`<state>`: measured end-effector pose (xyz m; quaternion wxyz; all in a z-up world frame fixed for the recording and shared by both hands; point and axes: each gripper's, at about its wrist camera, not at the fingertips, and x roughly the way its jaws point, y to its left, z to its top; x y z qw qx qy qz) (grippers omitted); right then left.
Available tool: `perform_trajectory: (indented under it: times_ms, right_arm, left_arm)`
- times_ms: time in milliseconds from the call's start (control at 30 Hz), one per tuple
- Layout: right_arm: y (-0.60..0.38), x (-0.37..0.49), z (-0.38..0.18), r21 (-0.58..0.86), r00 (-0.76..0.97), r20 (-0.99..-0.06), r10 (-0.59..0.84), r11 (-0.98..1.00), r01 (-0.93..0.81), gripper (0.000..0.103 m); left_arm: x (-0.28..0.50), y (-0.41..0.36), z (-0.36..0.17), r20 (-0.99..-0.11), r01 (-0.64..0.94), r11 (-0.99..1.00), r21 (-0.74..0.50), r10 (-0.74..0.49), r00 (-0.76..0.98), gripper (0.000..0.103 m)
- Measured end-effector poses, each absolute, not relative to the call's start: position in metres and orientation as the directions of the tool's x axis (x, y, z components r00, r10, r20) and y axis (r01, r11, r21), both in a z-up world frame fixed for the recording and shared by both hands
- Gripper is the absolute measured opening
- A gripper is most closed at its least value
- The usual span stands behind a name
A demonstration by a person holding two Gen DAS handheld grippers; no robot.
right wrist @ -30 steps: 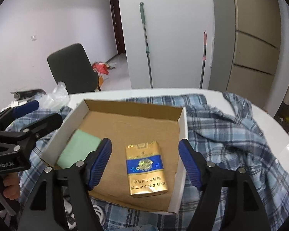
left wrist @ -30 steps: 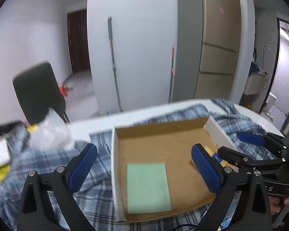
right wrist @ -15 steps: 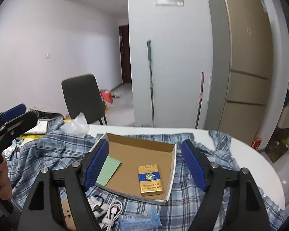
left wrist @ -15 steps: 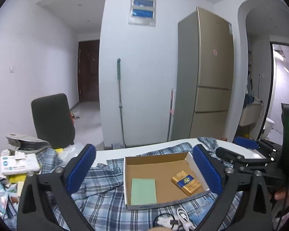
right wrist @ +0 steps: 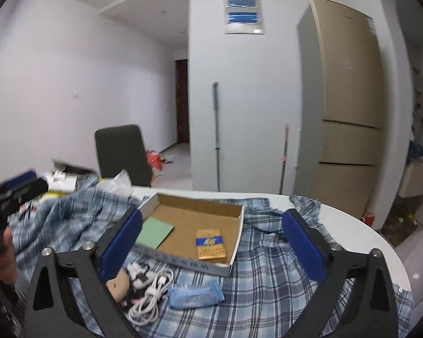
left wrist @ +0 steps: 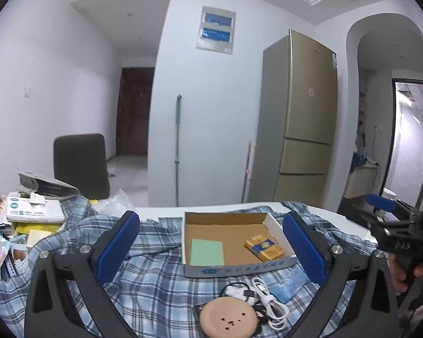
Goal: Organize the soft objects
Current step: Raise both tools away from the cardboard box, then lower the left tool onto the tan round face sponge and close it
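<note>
Claws, the left claw (left wrist: 210, 249) and right claw (right wrist: 211, 246), both hang wide open and empty above the box (left wrist: 241, 267), probably because nothing is picked yet.

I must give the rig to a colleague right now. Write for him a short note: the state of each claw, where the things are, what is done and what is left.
Left claw: open, empty, held above the table.
Right claw: open, empty, also raised.
Cardboard box lies on the plaid shirt. Inside it: green pad on the left, gold cigarette pack on the right.
In front of the box, on the shirt: blue tissue pack, white cable, round tan pad.
Done: two items are in the box.
Left: probably the loose items in front, and perhaps the shirt itself.
</note>
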<state>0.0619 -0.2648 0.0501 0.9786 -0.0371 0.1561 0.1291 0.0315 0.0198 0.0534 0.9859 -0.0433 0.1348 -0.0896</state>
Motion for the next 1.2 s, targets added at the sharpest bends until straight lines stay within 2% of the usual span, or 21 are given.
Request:
perform_trajectory:
  times_ms: [100, 300, 400, 533, 667, 833, 967, 1100, 1200]
  right_arm:
    - [-0.263, 0.06, 0.037, -0.054, 0.926, -0.304, 0.224, 0.966, -0.251, 0.102]
    - [-0.259, 0.062, 0.011, -0.046, 0.912, -0.322, 0.252, 0.958, -0.281, 0.102]
    - [-0.252, 0.064, 0.0, -0.081, 0.904, -0.345, 0.251, 0.952, -0.295, 0.102]
    - [-0.245, 0.069, -0.009, -0.095, 0.885, -0.388, 0.256, 0.944, -0.315, 0.102]
    - [-0.245, 0.074, -0.015, -0.09, 0.871, -0.419, 0.257, 0.943, -0.321, 0.102]
    - [-0.248, 0.083, -0.02, -0.068, 0.852, -0.46, 0.251, 0.946, -0.316, 0.102]
    - [-0.248, 0.086, -0.023, -0.066, 0.844, -0.476, 0.245, 0.948, -0.312, 0.102]
    - [-0.245, 0.084, -0.023, -0.08, 0.845, -0.478, 0.242, 0.946, -0.316, 0.102]
    - [-0.244, 0.084, -0.022, -0.087, 0.845, -0.477, 0.241, 0.944, -0.318, 0.102]
  left_arm:
    - [0.025, 0.021, 0.044, -0.223, 0.143, 0.985, -0.102, -0.162, 0.961, 0.103]
    - [0.032, 0.025, 0.025, -0.226, 0.129, 0.986, -0.102, -0.149, 0.963, 0.103]
    - [0.035, 0.022, 0.014, -0.232, 0.128, 0.99, -0.051, -0.136, 0.963, 0.103]
    - [0.047, 0.011, 0.0, -0.326, 0.196, 0.98, 0.029, -0.176, 0.929, 0.103]
    - [0.058, 0.005, -0.011, -0.415, 0.255, 0.967, 0.023, -0.223, 0.882, 0.103]
    - [0.063, 0.004, -0.018, -0.465, 0.299, 0.954, -0.005, -0.267, 0.844, 0.103]
    - [0.069, -0.003, -0.027, -0.538, 0.345, 0.939, -0.014, -0.298, 0.789, 0.103]
    - [0.067, -0.01, -0.031, -0.56, 0.355, 0.935, 0.017, -0.285, 0.778, 0.103]
    - [0.073, -0.019, -0.039, -0.62, 0.374, 0.926, 0.046, -0.267, 0.738, 0.103]
